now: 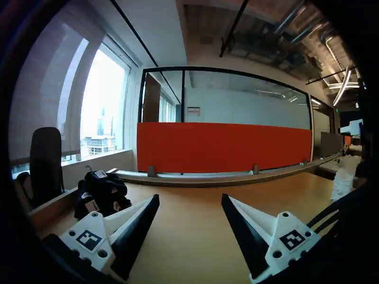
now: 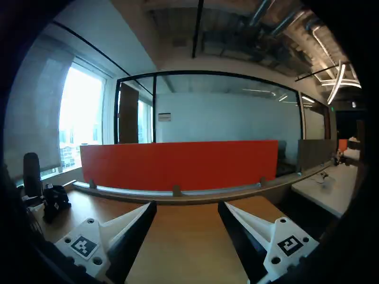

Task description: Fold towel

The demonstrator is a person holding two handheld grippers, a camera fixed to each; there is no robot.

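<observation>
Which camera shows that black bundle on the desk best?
The left gripper view: the black bundle sits near and large, its white tags visible. The right gripper view shows that black bundle small at the left edge.

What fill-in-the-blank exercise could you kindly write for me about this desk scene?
1. The left tool and the right tool are both ____, holding nothing.
2. Under them is a ____ desk.
3. In the left gripper view, the black bundle lies on the desk to the tool's ____.

Missing words: open; wooden; left.
</observation>
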